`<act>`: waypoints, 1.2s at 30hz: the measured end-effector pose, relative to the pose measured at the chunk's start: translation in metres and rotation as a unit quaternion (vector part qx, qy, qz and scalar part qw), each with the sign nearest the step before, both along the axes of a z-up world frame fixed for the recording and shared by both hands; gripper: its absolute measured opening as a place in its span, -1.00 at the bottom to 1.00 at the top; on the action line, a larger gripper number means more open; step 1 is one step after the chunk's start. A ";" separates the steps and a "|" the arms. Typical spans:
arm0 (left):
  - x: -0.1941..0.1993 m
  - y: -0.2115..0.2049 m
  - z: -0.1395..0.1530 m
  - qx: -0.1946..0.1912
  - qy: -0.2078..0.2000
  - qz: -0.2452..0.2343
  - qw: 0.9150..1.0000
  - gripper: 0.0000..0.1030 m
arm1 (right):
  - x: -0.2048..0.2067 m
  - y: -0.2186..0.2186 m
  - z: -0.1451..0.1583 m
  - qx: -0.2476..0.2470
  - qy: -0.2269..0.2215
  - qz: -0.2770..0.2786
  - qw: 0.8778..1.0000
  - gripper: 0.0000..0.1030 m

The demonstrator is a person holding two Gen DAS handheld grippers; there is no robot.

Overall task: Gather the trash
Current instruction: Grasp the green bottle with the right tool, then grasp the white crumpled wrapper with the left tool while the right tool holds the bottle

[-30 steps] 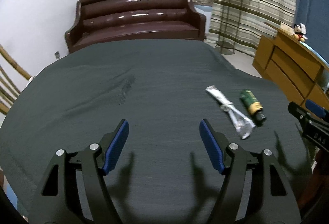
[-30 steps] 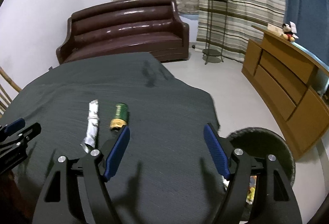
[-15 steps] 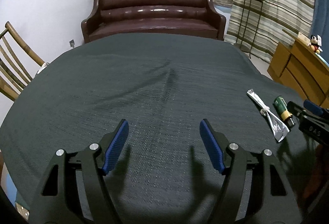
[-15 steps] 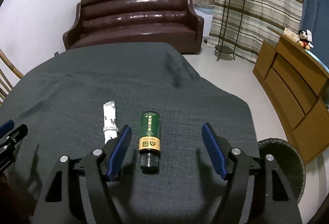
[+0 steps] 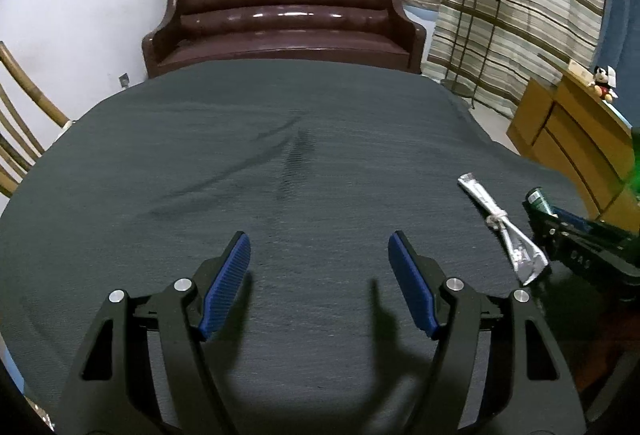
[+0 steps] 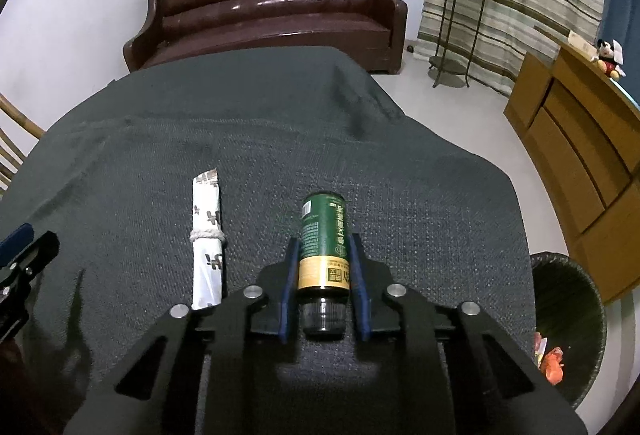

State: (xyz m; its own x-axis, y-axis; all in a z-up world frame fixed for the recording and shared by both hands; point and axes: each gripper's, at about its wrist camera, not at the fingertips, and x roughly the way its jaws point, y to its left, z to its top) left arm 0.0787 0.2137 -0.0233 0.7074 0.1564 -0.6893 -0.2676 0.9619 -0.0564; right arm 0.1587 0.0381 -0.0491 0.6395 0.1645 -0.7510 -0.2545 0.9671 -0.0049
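Our right gripper (image 6: 325, 259) is closing on the bottle (image 6: 325, 235), pads at three and nine o'clock; it looks light, stiff, slick. Left gripper (image 5: 320, 275) gapes empty.

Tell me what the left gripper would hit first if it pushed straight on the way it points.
Most likely just the dark tablecloth: the left gripper is open with nothing between its fingers, and the tied wrapper lies off to its right.

Green bottle (image 6: 323, 239) lying beside knotted wrapper (image 6: 207, 241)
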 end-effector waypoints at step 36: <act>0.071 -0.106 -0.025 -0.008 0.063 -0.107 0.992 -0.18 | -0.005 -0.068 0.004 0.043 -0.020 -0.026 0.999 -0.52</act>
State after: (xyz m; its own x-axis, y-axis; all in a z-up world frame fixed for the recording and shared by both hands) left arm 0.1499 0.1079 -0.0480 0.6317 -0.0007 -0.7752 -0.0627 0.9967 -0.0520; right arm 0.1536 -0.0295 -0.0446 0.6778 0.1920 -0.7097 -0.2044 0.9765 0.0690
